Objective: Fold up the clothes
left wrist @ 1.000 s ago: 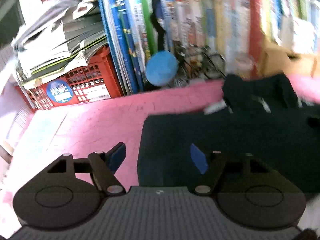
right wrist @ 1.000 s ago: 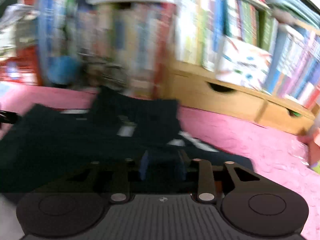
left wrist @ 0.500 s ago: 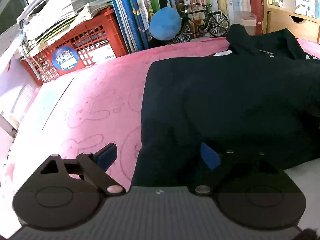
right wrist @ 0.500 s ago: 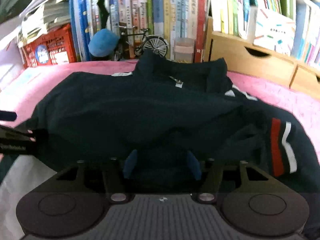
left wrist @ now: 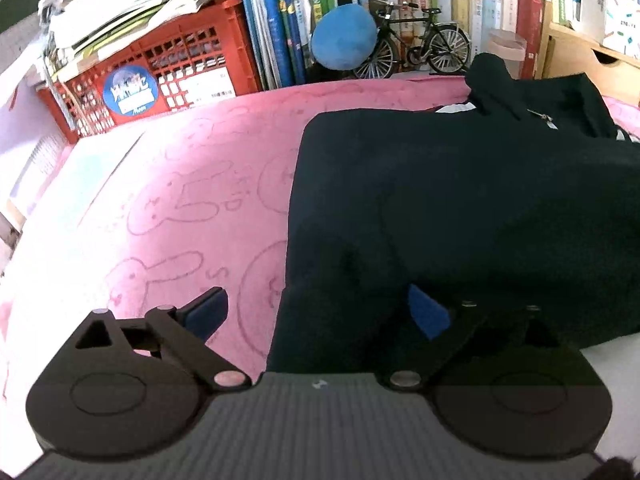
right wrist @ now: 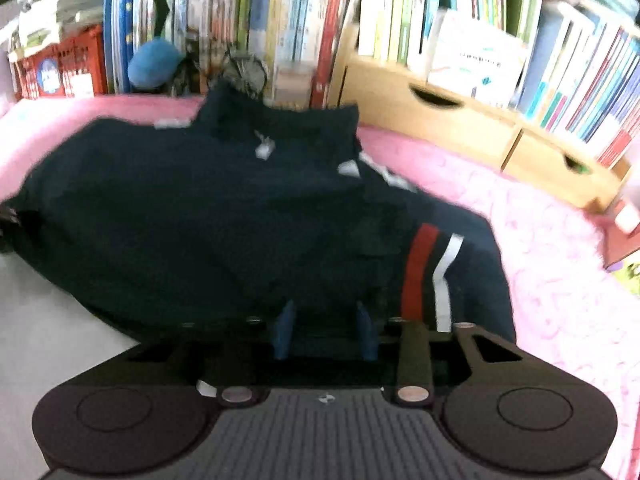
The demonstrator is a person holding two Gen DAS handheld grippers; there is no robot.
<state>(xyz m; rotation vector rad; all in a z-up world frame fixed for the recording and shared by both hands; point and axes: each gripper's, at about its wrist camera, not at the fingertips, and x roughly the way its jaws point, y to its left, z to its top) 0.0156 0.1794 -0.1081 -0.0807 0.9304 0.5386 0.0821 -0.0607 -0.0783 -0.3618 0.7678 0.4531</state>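
Note:
A dark navy jacket lies spread on the pink blanket, collar toward the bookshelf. Its sleeve with a red and white stripe is folded in on the right. My left gripper hovers at the jacket's near left corner, its jaws opening wide; the cloth edge lies between them, with the left pad over the blanket and the right pad over the cloth. My right gripper is at the near hem beside the striped sleeve. Its jaws are closing, with dark cloth between the blue pads, which still stand apart.
Along the back stand a red crate stacked with papers, a blue ball, a model bicycle, rows of books and a wooden drawer unit. A white surface borders the blanket at the front.
The left jaws have spread much wider and the gripper has sunk toward the jacket's corner. The right gripper has shifted right along the hem, bringing the striped sleeve closer.

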